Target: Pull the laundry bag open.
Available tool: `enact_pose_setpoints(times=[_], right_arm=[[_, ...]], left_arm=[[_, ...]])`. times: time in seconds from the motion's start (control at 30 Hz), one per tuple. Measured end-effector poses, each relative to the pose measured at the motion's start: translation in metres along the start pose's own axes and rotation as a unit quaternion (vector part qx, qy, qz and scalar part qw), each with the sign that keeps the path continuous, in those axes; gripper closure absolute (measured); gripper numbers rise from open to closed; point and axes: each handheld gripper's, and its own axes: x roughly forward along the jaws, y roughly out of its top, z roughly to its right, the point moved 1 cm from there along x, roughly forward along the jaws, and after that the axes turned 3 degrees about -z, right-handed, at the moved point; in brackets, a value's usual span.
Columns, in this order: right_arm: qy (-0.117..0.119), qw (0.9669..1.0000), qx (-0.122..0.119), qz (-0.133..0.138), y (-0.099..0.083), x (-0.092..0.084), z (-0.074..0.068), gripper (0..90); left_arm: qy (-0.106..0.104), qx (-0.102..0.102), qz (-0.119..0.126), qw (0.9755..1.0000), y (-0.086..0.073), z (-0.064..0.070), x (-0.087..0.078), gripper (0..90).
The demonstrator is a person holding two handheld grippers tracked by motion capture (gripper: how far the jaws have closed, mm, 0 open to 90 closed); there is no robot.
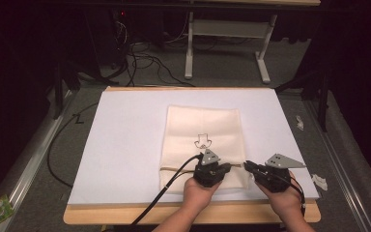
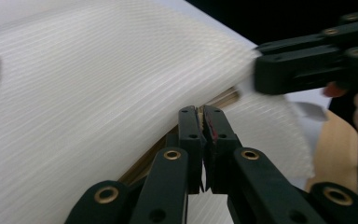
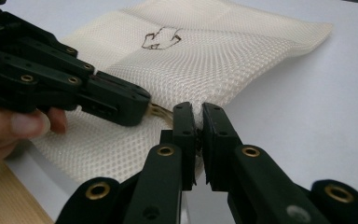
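One white sheet [image 1: 125, 145] covers the table [image 1: 188, 215], and a cream mesh bag [image 1: 203, 125] lies flat on its centre, near edge towards the person. Both tools work that near edge. The left gripper [image 1: 226, 167] is closed on the bag's top layer beside a brown strip [image 2: 226, 98], possibly a zipper. The right gripper [image 1: 247, 166] is clamped on the bag's near right corner, apparently to hold the fabric taut.

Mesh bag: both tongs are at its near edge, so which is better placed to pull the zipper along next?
Probably left. The left tongs sit closed at the brown zipper line, while the right tongs pinch the mesh bag at its right edge, anchoring it.
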Motion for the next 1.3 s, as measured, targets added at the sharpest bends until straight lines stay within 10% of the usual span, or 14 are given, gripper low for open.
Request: enact_pose_setpoints(times=[0.2, 0.53, 0.67, 1.3], right_arm=[[0.005, 1.0000, -0.001, -0.001, 0.000, 0.000, 0.000, 85.8], [-0.003, 0.9998, 0.017, 0.008, -0.003, -0.007, 0.010, 85.8], [0.003, 1.0000, 0.002, -0.002, -0.001, -0.003, 0.000, 85.8], [0.008, 1.0000, 0.003, -0.001, 0.002, 0.000, -0.003, 86.0]], left_arm=[[0.013, 0.022, -0.012, 0.9996, -0.004, -0.006, -0.014, 87.7], [0.061, -0.024, -0.022, 0.9976, -0.025, -0.063, -0.073, 87.6], [0.075, 0.008, -0.043, 0.9962, -0.026, -0.064, -0.086, 87.6], [0.081, -0.009, -0.032, 0.9961, -0.029, -0.075, -0.100, 87.7]])
